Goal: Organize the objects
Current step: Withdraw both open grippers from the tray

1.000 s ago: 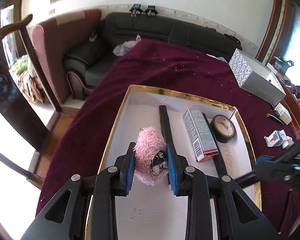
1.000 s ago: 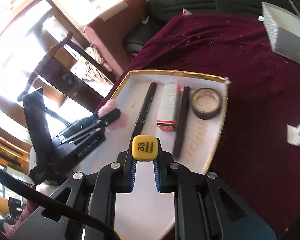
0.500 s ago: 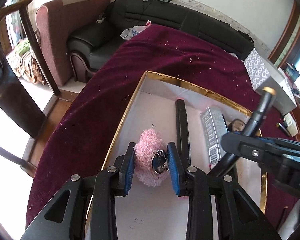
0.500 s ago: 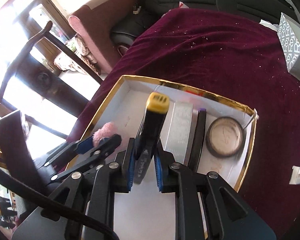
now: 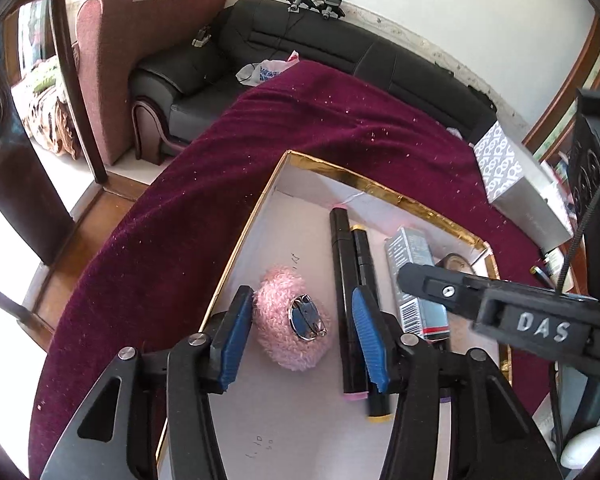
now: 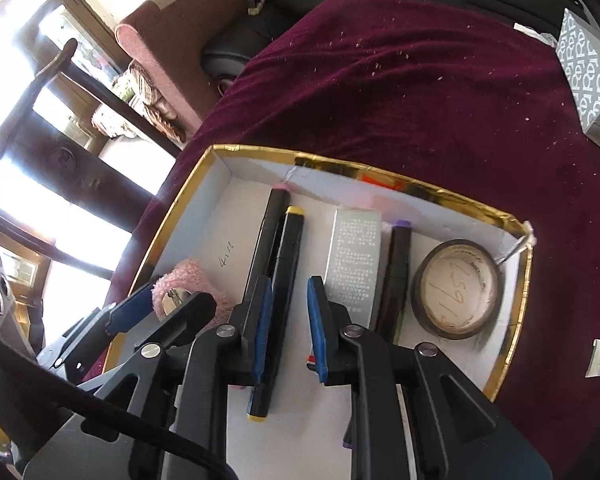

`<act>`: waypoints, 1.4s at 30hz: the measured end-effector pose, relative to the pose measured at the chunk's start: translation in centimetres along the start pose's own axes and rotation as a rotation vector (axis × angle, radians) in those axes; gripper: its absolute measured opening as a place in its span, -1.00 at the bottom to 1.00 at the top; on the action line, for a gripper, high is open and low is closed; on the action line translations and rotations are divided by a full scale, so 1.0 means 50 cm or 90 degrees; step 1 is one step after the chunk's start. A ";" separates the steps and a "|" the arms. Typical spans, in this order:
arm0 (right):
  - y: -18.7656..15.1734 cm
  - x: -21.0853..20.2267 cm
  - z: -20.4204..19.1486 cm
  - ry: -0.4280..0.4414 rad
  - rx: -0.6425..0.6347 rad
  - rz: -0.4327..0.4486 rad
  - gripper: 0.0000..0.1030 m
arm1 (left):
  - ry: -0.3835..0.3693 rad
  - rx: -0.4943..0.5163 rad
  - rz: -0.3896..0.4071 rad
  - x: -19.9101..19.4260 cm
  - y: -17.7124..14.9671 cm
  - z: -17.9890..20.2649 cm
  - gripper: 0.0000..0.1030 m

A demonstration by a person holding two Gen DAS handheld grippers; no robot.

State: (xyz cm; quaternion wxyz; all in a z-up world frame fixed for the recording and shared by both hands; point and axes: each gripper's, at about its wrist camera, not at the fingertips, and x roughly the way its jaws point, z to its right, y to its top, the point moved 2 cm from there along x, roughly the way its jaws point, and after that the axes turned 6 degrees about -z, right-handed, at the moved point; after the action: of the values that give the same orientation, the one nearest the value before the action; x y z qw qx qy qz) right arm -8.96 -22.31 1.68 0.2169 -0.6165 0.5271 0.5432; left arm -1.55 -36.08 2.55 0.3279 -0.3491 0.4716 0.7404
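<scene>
Pink pompom [image 5: 290, 326] now lies released in the gold-rimmed box [image 5: 416, 204] between the left claw's [image 5: 300, 338] just-parted jaws, while the right claw [image 6: 288, 322], slightly apart, frees the yellow-capped marker [image 6: 278, 300] beside it.

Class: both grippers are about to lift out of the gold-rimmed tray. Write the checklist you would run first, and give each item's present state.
1. Left gripper has released the pink puff: ok. Its jaws have just been opening, and a gap shows at one pad.
2. Puff rests inside the tray: ok.
3. Yellow-capped marker lies flat beside the pink-capped marker: ok.
4. Right gripper is free of the yellow-capped marker: ok. A gap shows beside one pad.
5. The two grippers have room to pass each other: cannot tell. They sit close together.
</scene>
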 end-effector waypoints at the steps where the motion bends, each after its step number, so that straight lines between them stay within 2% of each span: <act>1: -0.002 -0.010 0.004 0.009 0.005 0.006 -0.64 | -0.002 -0.005 0.002 -0.002 -0.001 -0.002 -0.11; 4: -0.010 -0.041 0.015 0.027 0.019 0.024 -0.47 | -0.008 -0.017 0.008 -0.009 -0.012 -0.003 -0.03; 6: -0.023 -0.063 0.025 0.036 0.023 0.037 -0.27 | -0.015 -0.023 0.012 -0.015 -0.021 -0.004 0.06; 12: -0.098 -0.117 0.064 0.050 0.033 0.058 -0.26 | -0.026 -0.026 0.018 -0.032 -0.046 -0.004 0.21; 17: -0.153 -0.184 0.122 0.067 0.074 0.091 -0.24 | -0.020 -0.022 0.003 -0.032 -0.049 0.006 0.21; 20: -0.191 -0.226 0.163 0.060 0.097 0.119 0.04 | -0.028 -0.025 0.003 -0.048 -0.056 0.016 0.21; 23: -0.224 -0.249 0.196 0.045 0.113 0.134 0.09 | -0.037 -0.023 0.007 -0.072 -0.072 0.037 0.21; 28: -0.269 -0.257 0.239 0.032 0.141 0.145 0.19 | -0.064 0.001 0.017 -0.114 -0.104 0.095 0.21; 33: -0.304 -0.243 0.263 0.036 0.160 0.137 0.19 | -0.089 0.020 0.003 -0.128 -0.138 0.149 0.21; 38: -0.312 -0.248 0.244 0.020 0.135 0.145 0.19 | -0.070 0.055 0.027 -0.152 -0.158 0.186 0.21; 42: -0.315 -0.239 0.203 0.002 0.097 0.147 0.22 | -0.018 0.075 0.079 -0.181 -0.172 0.201 0.21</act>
State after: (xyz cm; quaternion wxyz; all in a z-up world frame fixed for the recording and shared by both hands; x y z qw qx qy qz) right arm 2.22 -3.31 4.39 0.1981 -0.5347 0.6345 0.5218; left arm 8.25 -25.27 9.12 0.3080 -0.2889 0.5302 0.7353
